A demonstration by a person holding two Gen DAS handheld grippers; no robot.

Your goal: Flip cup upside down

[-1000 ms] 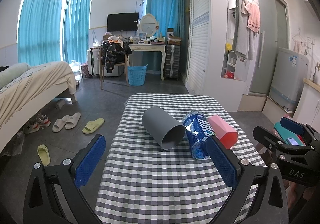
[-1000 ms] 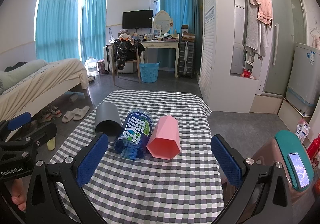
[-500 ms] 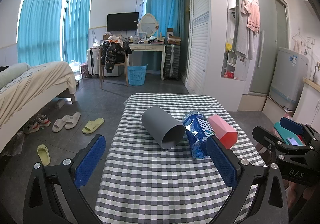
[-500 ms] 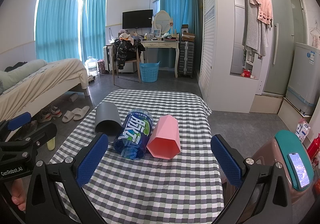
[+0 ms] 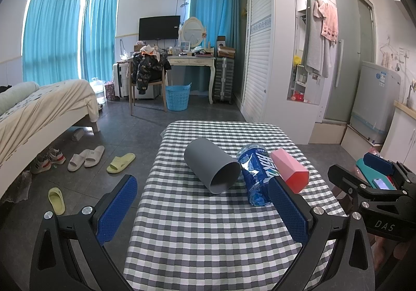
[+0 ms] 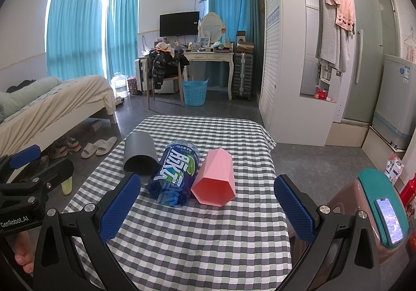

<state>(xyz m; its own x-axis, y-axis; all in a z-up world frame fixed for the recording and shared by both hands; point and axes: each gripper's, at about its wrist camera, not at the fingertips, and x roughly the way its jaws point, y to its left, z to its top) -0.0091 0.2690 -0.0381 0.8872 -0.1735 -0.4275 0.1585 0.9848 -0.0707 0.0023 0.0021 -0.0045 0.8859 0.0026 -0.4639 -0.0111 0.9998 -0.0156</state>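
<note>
Three cups lie on their sides in a row on the checked table (image 5: 202, 233), mouths toward me. A grey round cup (image 5: 212, 165) (image 6: 139, 154) is on the left, a blue printed cup (image 5: 256, 174) (image 6: 174, 176) in the middle, a pink faceted cup (image 5: 288, 170) (image 6: 215, 176) on the right. My left gripper (image 5: 201, 206) is open and empty, short of the grey cup. My right gripper (image 6: 206, 209) is open and empty, short of the pink and blue cups. Each gripper shows at the edge of the other's view.
A pink stool with a teal top and a phone (image 6: 382, 213) stands right of the table. A bed (image 5: 39, 106) and slippers (image 5: 85, 158) are on the left. A desk, a chair and a blue basket (image 5: 178, 97) are at the back.
</note>
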